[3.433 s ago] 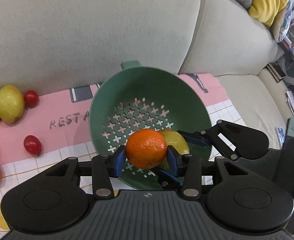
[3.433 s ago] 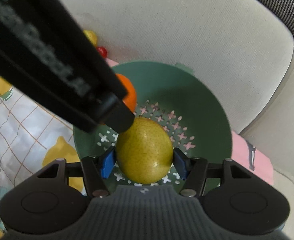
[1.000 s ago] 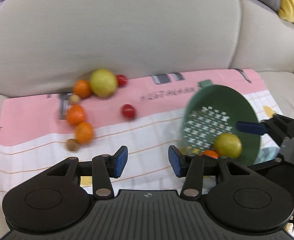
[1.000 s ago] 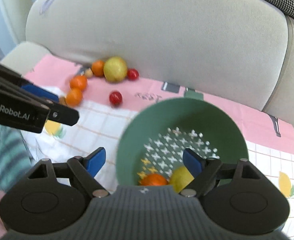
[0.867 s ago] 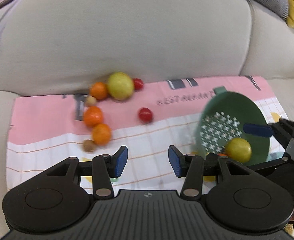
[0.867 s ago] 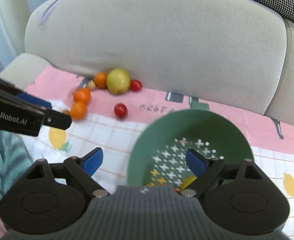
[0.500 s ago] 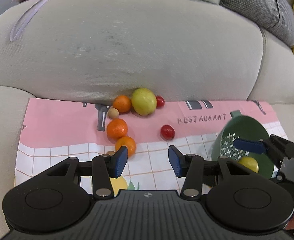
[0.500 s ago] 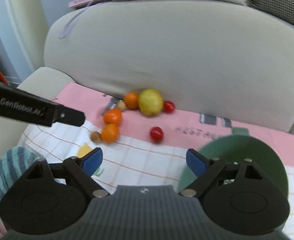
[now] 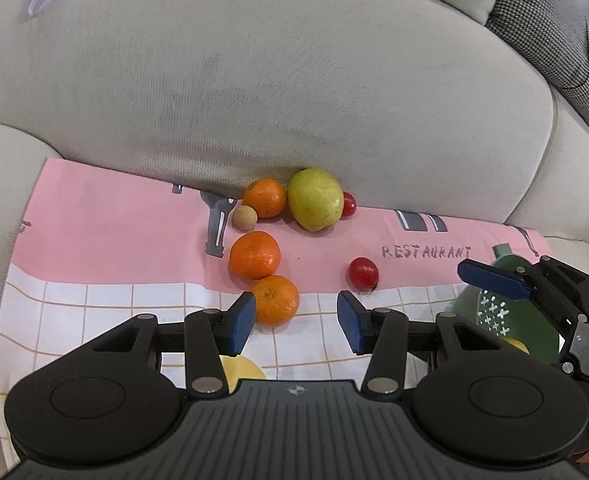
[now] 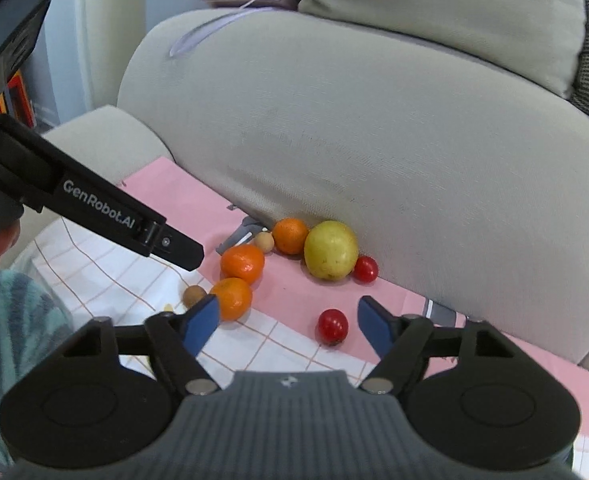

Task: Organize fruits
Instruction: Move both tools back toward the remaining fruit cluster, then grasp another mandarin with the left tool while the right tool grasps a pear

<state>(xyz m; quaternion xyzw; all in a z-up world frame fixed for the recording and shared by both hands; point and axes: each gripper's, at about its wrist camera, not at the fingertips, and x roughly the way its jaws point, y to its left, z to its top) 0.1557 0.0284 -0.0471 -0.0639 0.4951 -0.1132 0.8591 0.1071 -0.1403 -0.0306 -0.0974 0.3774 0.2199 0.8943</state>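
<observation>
Your left claw [image 9: 292, 317] hangs over the checked part of the cloth [image 9: 94, 304] with its jaws apart and nothing gripped; the nearest orange [image 9: 274, 300] sits just beyond its left pad [image 9: 240, 320], not touched. Your right claw [image 10: 284, 322] is empty too, and its jaws are closing on nothing, with the cloth showing between them; a cherry tomato [image 10: 333, 326] lies just ahead, inside the gap as the right wrist camera sees it, but clear of both pads.

At your right, partly hidden behind the right claw in the left wrist view, the green colander [image 9: 510, 320] stands tilted on the cloth, with a yellow-green fruit [image 9: 516, 346] showing at its lower edge.

Further out, on the pink band of the cloth, a second orange [image 9: 255, 255] touches the nearest one. A small brown round fruit [image 10: 193, 295] lies just left of that pair. Beyond them, against the sofa backrest [image 9: 274, 80], a third orange [image 9: 264, 197], another small brown fruit [image 9: 244, 217], a large yellow-green fruit [image 9: 315, 204] and a second cherry tomato [image 9: 348, 204] sit bunched together.
</observation>
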